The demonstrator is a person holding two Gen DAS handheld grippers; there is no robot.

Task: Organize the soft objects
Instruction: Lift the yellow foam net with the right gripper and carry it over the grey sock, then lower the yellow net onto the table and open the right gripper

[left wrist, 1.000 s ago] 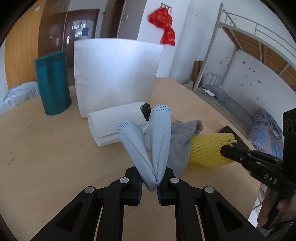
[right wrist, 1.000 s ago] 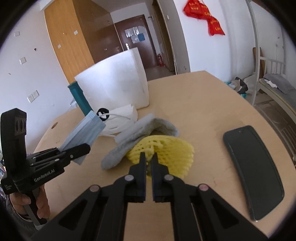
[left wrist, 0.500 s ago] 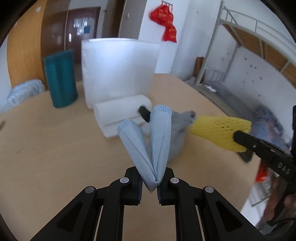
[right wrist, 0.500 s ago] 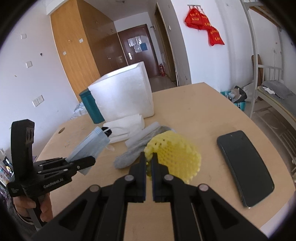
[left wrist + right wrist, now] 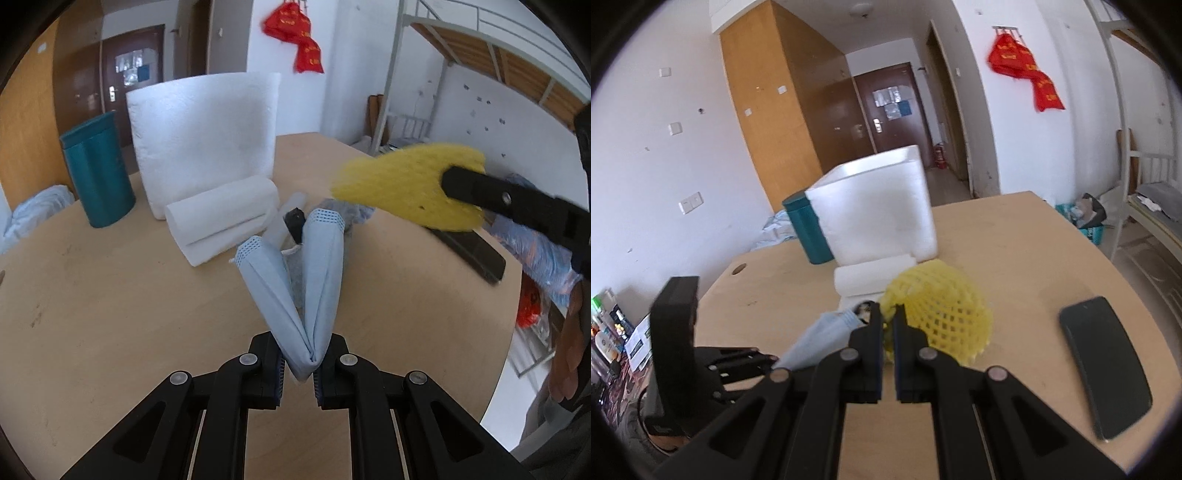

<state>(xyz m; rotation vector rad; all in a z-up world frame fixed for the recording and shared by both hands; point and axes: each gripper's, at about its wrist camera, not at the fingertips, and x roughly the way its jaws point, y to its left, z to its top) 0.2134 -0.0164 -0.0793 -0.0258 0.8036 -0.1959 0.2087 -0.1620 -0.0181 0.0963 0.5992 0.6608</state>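
My left gripper (image 5: 298,363) is shut on a folded light-blue face mask (image 5: 295,280), held above the wooden table (image 5: 110,295). The mask also shows in the right wrist view (image 5: 820,341). My right gripper (image 5: 887,325) is shut on a yellow foam fruit net (image 5: 942,317), lifted high over the table; the net also shows in the left wrist view (image 5: 406,184). A grey sock (image 5: 351,212) lies on the table behind the mask, mostly hidden. A rolled white foam sheet (image 5: 225,218) lies in front of a white foam box (image 5: 207,136).
A teal canister (image 5: 98,170) stands left of the foam box. A black phone (image 5: 1108,365) lies flat on the right side of the table, near its edge. A small black object (image 5: 295,223) lies by the foam roll. A bunk bed (image 5: 480,74) stands to the right.
My right gripper has lifted the yellow net off the table, up and toward the foam box. My left gripper has kept the mask and risen a little.
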